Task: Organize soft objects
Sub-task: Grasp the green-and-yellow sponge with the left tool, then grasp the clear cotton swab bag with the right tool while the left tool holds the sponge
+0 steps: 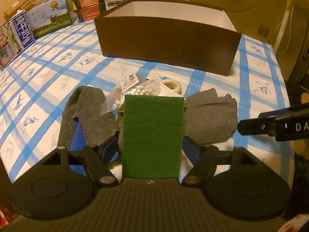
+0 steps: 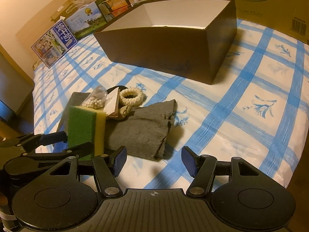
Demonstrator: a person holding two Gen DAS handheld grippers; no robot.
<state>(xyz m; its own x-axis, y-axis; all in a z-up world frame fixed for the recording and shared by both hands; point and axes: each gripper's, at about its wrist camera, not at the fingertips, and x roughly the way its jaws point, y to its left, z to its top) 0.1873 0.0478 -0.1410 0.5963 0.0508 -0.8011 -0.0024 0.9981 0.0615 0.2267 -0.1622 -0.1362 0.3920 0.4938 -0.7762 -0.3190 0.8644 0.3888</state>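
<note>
The left gripper [image 1: 152, 145] is clamping the sponge [image 1: 152, 133] at frame centre, lifting it above the grey cloth [image 2: 143, 129] on the table [image 2: 241, 116]. The right gripper [image 2: 153, 160] is hanging wide apart and holding nothing at lower centre. The box [image 2: 170, 52] is sitting open at the upper centre.

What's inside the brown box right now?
The brown box shows bare white inner walls, nothing visible inside. Its near wall hides most of the floor, so low items can't be ruled out.
</note>
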